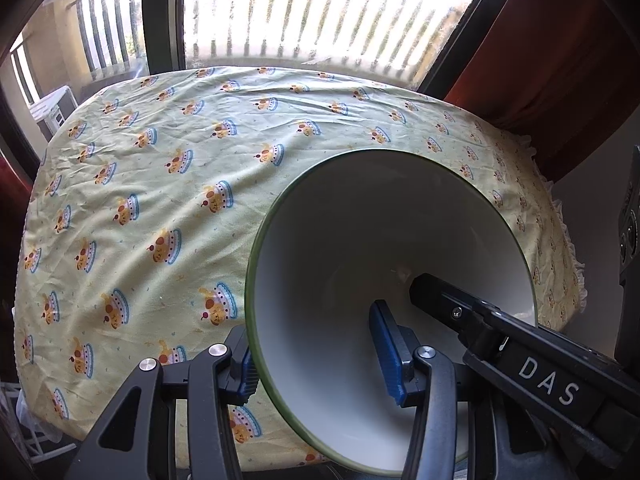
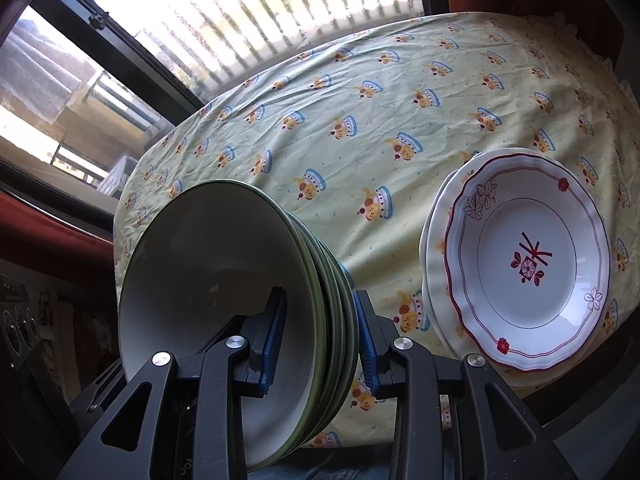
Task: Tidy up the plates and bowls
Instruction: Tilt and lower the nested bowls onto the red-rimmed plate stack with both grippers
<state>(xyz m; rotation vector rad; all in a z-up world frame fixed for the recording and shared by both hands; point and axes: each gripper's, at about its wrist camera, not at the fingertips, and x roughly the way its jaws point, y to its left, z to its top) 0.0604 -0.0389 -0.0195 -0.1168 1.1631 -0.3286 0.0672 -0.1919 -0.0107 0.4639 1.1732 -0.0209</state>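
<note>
A stack of several nested bowls (image 2: 224, 280), white inside with green rims, is gripped from two sides. My right gripper (image 2: 320, 344) is shut on the stack's rim, one blue pad inside the top bowl and one against the outermost bowl. In the left wrist view the top bowl (image 1: 360, 220) fills the lower right. My left gripper (image 1: 316, 360) is shut on the opposite rim, one pad inside and one outside. The right gripper's black finger (image 1: 436, 300) reaches into the bowl there. A stack of white plates (image 2: 528, 264) with red flower trim lies on the cloth to the right.
The round table wears a pale yellow patterned cloth (image 1: 160, 160) with a frilled edge (image 1: 576, 272) on the right. Behind it are a window with railings (image 2: 280, 20) and red curtains (image 1: 560, 40). A black appliance (image 2: 16, 320) stands at the left.
</note>
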